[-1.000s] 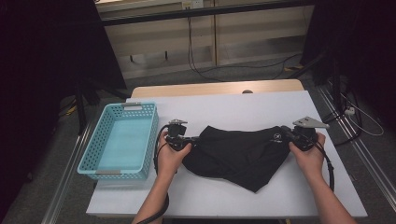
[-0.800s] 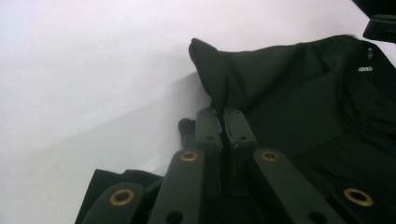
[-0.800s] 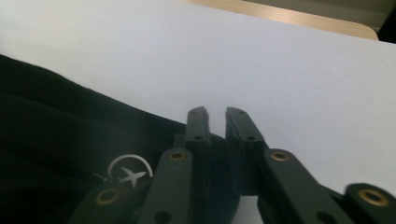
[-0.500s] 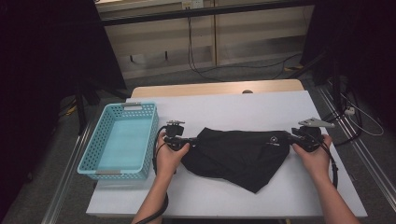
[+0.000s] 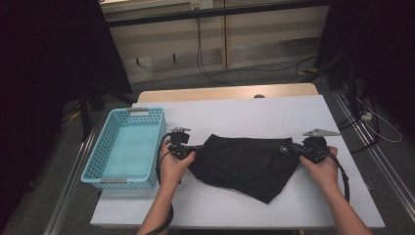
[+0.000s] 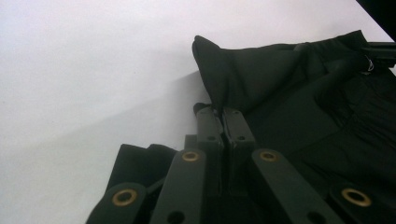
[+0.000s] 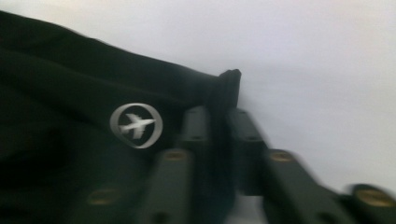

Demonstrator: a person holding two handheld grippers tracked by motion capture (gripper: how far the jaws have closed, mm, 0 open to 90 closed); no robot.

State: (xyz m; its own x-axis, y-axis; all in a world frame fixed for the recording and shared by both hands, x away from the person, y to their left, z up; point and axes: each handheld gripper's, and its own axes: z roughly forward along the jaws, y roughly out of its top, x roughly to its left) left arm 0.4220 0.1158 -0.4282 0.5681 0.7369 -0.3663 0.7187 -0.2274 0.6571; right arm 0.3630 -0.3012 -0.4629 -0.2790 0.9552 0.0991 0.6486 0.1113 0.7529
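Right now both tongs, left (image 5: 192,147) and right (image 5: 293,147), pinch opposite corners of the black shorts (image 5: 244,164), stretched mid-counter (image 5: 244,117); thin bites may slip, letting cloth bunch toward the near edge.

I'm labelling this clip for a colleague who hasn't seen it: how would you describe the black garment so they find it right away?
On the white table, to the right of the light blue basket, lies the black garment, spread flat. The left gripper and the right gripper each pinch one end of its top edge. It is the one dark cloth there, with a small white plane-in-a-ring logo near the right gripper.
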